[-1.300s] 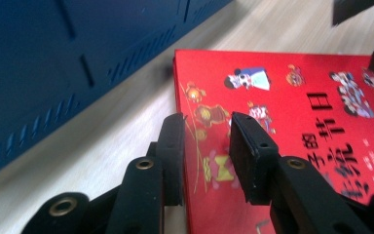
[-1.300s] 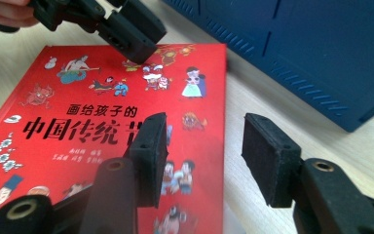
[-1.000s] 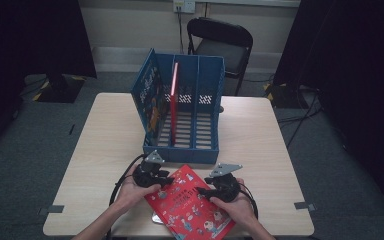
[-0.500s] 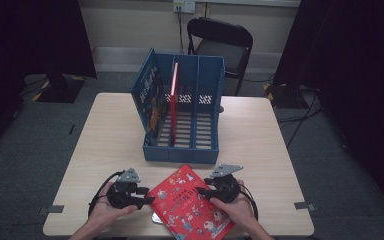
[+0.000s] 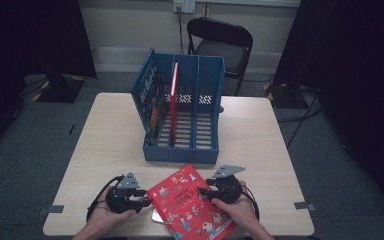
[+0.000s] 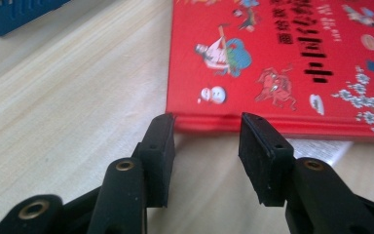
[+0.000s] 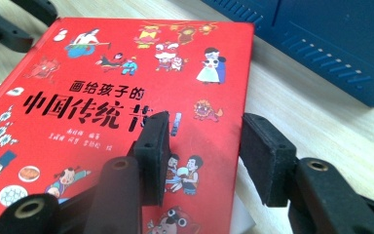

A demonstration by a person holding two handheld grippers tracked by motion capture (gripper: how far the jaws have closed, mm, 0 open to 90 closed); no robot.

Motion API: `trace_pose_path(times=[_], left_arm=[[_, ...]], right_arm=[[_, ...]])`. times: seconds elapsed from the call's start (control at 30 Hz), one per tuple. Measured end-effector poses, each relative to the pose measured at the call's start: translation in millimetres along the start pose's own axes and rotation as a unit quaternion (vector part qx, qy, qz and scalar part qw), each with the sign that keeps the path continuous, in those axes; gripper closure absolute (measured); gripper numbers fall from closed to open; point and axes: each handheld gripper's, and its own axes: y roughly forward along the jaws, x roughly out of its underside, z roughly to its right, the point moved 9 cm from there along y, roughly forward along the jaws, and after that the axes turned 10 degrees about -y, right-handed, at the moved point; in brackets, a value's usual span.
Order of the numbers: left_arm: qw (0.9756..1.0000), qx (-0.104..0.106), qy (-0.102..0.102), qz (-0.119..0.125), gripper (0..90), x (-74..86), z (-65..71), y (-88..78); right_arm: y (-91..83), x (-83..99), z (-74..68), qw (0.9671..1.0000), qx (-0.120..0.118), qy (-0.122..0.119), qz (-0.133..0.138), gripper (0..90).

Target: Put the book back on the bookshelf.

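Count from my station. Hand-held grippers: two, the left hand-held gripper (image 5: 141, 199) and the right hand-held gripper (image 5: 203, 191), each with two black jaws. Tables: one table (image 5: 110, 135). File racks: one blue rack (image 5: 181, 152), far of the grippers, with three slots by my count. Books: I count three, one red picture book (image 5: 190, 210) flat at the near edge, one thin red book (image 5: 174, 100) upright in the rack, one illustrated book (image 5: 152, 102) leaning in the left slot. Chairs: one black chair (image 5: 220, 45) beyond the table.

Left flank: bare counter (image 5: 105, 145) lying open.
Ahead: blue file rack (image 5: 182, 150) blocking.
Middle: red book (image 5: 190, 205) covering the counter.
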Motion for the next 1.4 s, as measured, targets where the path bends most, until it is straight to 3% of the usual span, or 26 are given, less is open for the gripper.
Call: trace_pose_path(times=[0.23, 0.4, 0.57, 0.7, 0.9, 0.97, 1.03, 1.17, 1.23, 1.3, 1.33, 1.4], left_arm=[[0.9997, 0.007, -0.024, -0.002, 51.7, -9.6, -6.2, 6.3], [0.9996, 0.013, -0.023, 0.008, 51.7, -19.3, -7.6, 10.0], [0.9996, 0.004, -0.023, 0.018, 50.7, -29.9, -7.2, 19.7], [0.9997, 0.007, -0.018, 0.013, 51.0, -35.8, -8.0, 23.8], [0.9994, 0.006, -0.026, 0.023, 53.5, -47.5, -8.4, 31.7], [0.9992, -0.001, -0.025, 0.030, 52.4, -52.5, -8.4, 36.3], [0.9987, 0.006, -0.036, 0.036, 48.6, -55.4, -7.3, 40.6], [0.9983, 0.003, -0.046, 0.036, 48.5, -53.1, -6.8, 35.2], [0.9973, 0.028, -0.059, 0.032, 50.3, -49.4, -3.2, 27.1], [0.9963, 0.035, -0.072, 0.032, 49.6, -45.1, 0.1, 21.9], [0.9949, 0.054, -0.081, 0.026, 49.5, -39.8, 5.3, 21.8], [0.9952, 0.056, -0.078, 0.020, 48.6, -36.7, 7.3, 22.6]], right_arm=[[-5.3, 4.3, -0.6, 1.0000, 0.006, 0.001, -0.005, 53.1], [-9.5, 7.5, -2.5, 0.9999, 0.011, 0.003, -0.010, 51.9], [-15.4, 12.8, -5.5, 0.9999, 0.011, 0.005, -0.011, 50.5], [-19.8, 16.7, -6.4, 0.9998, 0.013, 0.007, -0.010, 49.7], [-26.8, 22.9, -8.9, 0.9998, 0.015, 0.011, -0.012, 48.7], [-28.5, 24.4, -10.0, 0.9997, 0.015, 0.012, -0.012, 48.2], [-29.3, 25.1, -10.7, 0.9998, 0.015, 0.012, -0.011, 48.2], [-27.7, 25.1, -8.5, 0.9997, 0.012, 0.017, -0.011, 41.6], [-26.1, 24.2, -6.8, 0.9997, 0.012, 0.019, -0.011, 38.8], [-24.3, 22.9, -5.7, 0.9997, 0.012, 0.016, -0.012, 37.8], [-23.0, 22.0, -5.6, 0.9997, 0.010, 0.017, -0.011, 37.1], [-20.3, 20.2, -5.2, 0.9998, 0.007, 0.016, -0.011, 35.5]])
